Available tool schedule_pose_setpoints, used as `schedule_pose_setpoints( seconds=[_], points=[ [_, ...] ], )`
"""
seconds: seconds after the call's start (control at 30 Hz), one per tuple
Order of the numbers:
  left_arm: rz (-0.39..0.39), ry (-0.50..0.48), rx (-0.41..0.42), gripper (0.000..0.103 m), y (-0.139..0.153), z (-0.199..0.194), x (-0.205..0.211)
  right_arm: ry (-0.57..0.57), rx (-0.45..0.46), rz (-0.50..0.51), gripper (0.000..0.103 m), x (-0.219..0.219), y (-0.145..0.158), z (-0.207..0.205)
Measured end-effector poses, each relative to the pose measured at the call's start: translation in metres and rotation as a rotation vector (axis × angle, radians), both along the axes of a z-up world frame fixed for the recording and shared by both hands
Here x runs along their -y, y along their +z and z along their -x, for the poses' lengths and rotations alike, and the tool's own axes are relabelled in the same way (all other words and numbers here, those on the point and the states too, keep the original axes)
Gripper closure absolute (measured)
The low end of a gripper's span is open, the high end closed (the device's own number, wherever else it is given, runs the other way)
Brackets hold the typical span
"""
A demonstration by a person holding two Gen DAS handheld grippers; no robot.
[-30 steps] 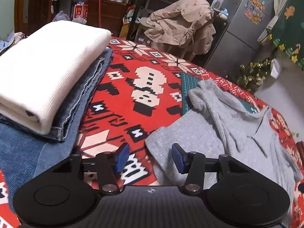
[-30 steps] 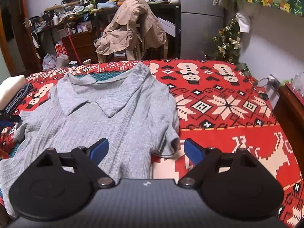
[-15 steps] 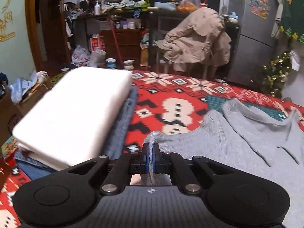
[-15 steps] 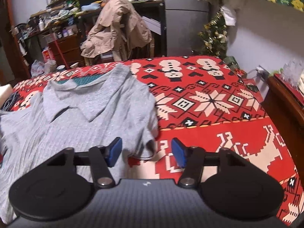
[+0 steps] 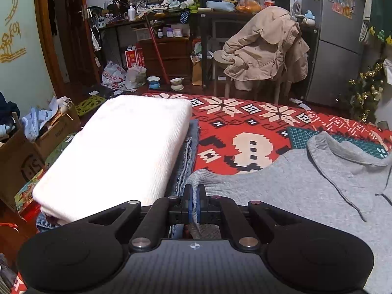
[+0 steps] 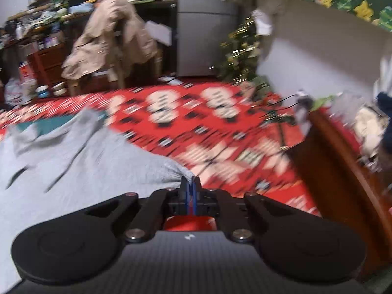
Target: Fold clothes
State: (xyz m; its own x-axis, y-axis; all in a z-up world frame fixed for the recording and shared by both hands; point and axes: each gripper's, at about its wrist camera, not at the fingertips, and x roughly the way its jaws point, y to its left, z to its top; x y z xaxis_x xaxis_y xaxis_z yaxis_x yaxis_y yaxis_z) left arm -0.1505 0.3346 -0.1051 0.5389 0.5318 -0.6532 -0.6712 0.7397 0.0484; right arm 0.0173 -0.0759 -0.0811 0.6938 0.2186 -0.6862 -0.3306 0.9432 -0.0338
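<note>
A grey knit collared shirt [image 5: 306, 183] lies spread on the red patterned cloth [image 5: 245, 127]. My left gripper [image 5: 194, 191] is shut on the shirt's left sleeve edge, the fabric pinched between its blue pads. In the blurred right wrist view the same grey shirt [image 6: 73, 161] fills the left half, and my right gripper [image 6: 190, 183] is shut on its right sleeve tip, which is drawn into a point toward the jaws. A folded white towel [image 5: 122, 152] sits on folded blue jeans [image 5: 188, 152] at the left.
A green cutting mat [image 5: 343, 139] lies under the shirt's collar. A chair with a beige coat [image 5: 264, 49] and a grey fridge [image 5: 338, 36] stand beyond the table. Cardboard boxes [image 5: 29, 152] sit to the left; a wooden edge [image 6: 343, 171] runs along the right.
Both grippers went from open to shut: the left closed on the left sleeve edge and rose a little, the right closed on the right sleeve tip and swung sideways, blurring its view.
</note>
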Motion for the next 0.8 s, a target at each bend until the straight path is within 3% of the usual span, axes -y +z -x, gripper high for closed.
schedule_pose_setpoints(
  seconds=[0.23, 0.8],
  points=[
    [-0.012, 0.008, -0.028, 0.100, -0.001, -0.010, -0.007, -0.069, -0.041, 0.032, 0.101, 0.014, -0.009, -0.059],
    [-0.014, 0.067, -0.022, 0.100, 0.000, -0.059, -0.042, -0.095, -0.031, 0.102, 0.101, -0.037, -0.032, -0.127]
  ],
)
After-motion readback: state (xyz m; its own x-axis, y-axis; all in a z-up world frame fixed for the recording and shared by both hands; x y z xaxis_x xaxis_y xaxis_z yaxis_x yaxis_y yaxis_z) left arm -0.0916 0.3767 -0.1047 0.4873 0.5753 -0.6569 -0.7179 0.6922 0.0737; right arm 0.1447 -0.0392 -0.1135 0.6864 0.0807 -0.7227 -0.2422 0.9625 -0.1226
